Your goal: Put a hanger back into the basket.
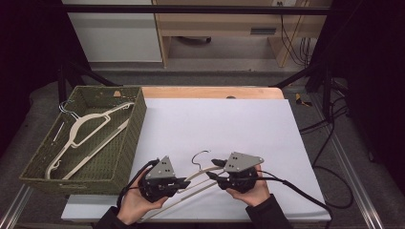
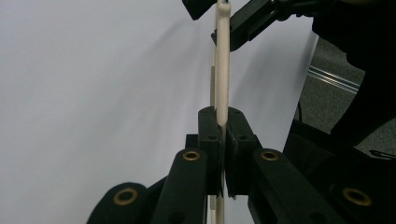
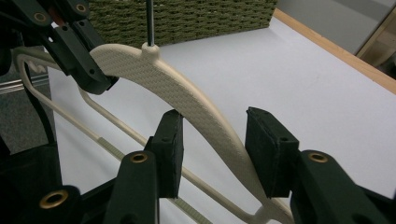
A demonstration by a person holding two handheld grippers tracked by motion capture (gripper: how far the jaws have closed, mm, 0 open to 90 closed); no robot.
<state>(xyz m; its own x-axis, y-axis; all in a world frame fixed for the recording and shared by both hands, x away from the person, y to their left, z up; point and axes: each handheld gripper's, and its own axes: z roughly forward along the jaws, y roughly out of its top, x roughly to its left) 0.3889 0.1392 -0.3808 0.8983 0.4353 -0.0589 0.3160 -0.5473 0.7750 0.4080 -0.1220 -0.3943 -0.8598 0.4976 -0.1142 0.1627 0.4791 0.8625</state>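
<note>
A cream plastic hanger (image 1: 198,183) with a dark wire hook is held just above the white sheet (image 1: 219,119) near the person's edge of the table, between the two hand-held grippers. The left gripper (image 2: 223,122) has its pads clamped tight on one arm of the hanger — in its own view the cream bar runs straight up out of the pinched jaws. The right gripper (image 3: 212,140) stands apart around the other arm: its jaws are spread, one pad at most brushing the curved shoulder and the other well clear, so it is not gripping. To the left sits a green woven basket (image 1: 131,138) that already holds another hanger (image 1: 81,131) of the same kind, lying slantwise inside. Judging from this, the work looks like gathering hangers into the basket — one is in, and this second one appears to be passing to the left gripper. What seems left is to carry it over the basket's near wall, lay it beside the first, and let go.
</note>
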